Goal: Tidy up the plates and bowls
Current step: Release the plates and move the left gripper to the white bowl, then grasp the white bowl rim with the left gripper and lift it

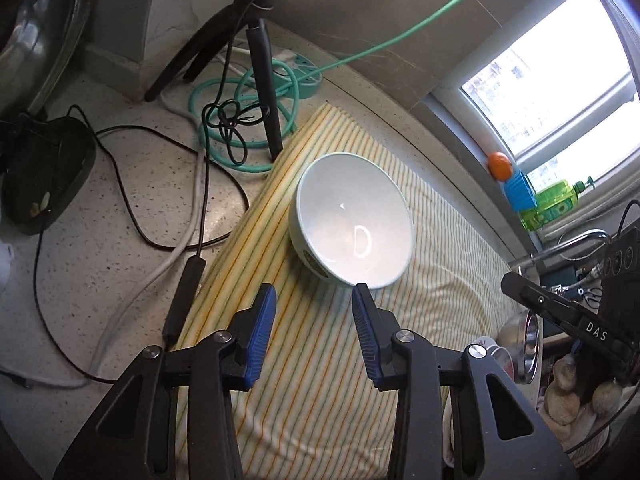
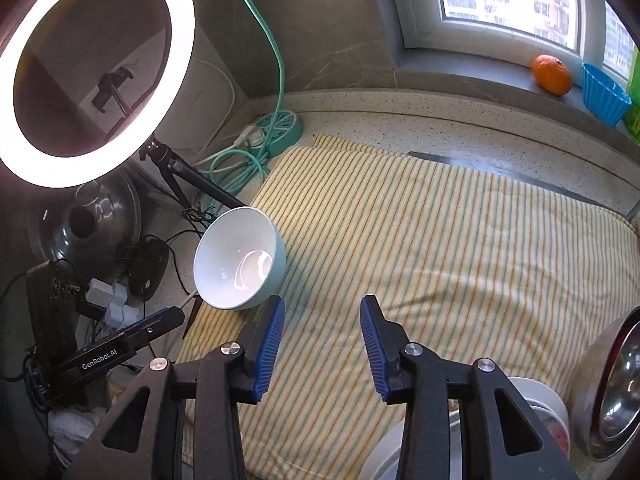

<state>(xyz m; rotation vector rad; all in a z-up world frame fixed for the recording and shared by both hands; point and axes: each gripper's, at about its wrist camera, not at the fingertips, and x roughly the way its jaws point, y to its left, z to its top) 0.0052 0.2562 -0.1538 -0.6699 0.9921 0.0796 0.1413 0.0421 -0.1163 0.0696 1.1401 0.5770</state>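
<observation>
A bowl (image 1: 352,220), white inside and pale green outside, rests on a yellow-striped cloth (image 1: 320,380) near the cloth's left edge and looks tipped toward the cameras. My left gripper (image 1: 314,288) hovers just short of it, open and empty, its right blue pad close to the bowl's near rim. In the right wrist view the same bowl (image 2: 238,258) lies to the left of my right gripper (image 2: 323,300), which is also open with nothing between its pads. Its left pad sits close beside the bowl's wall.
A steel bowl (image 2: 612,392) and white dishes (image 2: 536,404) sit at the cloth's near right. A ring light (image 2: 92,76) on a tripod (image 1: 264,92), a teal power strip (image 2: 280,128), loose cables (image 1: 132,208) and a pot lid (image 2: 88,224) crowd the left. An orange (image 2: 552,74) sits on the sill.
</observation>
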